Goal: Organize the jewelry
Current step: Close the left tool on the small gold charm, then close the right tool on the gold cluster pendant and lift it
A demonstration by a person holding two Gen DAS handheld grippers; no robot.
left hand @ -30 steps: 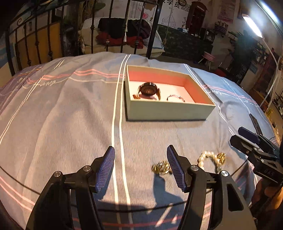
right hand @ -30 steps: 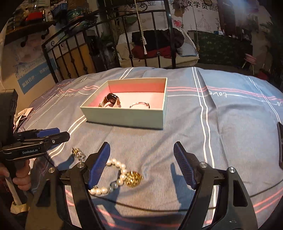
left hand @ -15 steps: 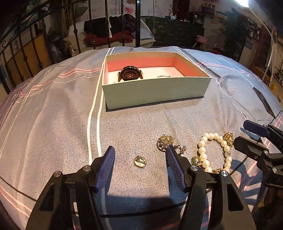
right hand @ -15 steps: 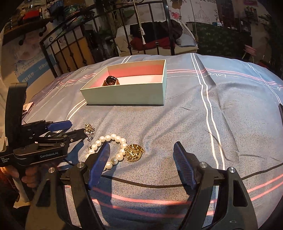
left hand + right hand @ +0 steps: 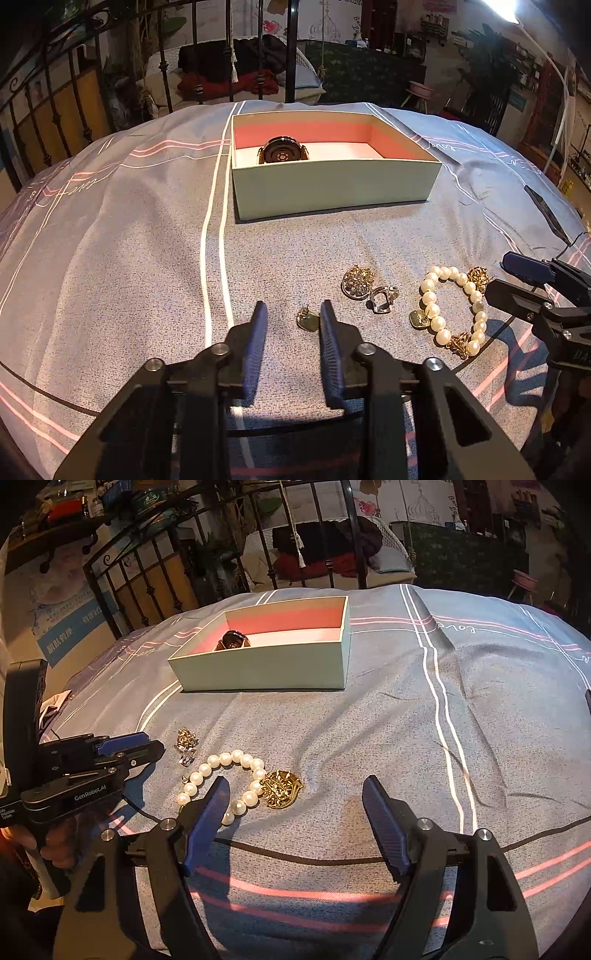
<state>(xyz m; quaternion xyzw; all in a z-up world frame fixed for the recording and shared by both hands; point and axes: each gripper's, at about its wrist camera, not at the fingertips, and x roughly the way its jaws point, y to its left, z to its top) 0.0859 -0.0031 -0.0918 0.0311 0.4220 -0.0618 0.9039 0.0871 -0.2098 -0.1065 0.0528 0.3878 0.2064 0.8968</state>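
My left claw (image 5: 291, 314) low over bed (image 5: 110, 258), fingers partly spread, gripping nothing; small gold earring (image 5: 307, 320) lies just inside right finger tip. My right claw (image 5: 295, 794) spread wide, empty, left finger over pearl bracelet (image 5: 225, 771). Gold brooch (image 5: 356, 282) and silver ring (image 5: 384, 297) beside bracelet. Watch (image 5: 283, 150) inside open box (image 5: 332, 184), farther up bed.

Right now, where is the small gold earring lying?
In the left wrist view the small gold earring lies on the bedspread just ahead of the left gripper, beside its right-hand jaw tip, left of the silver ring.
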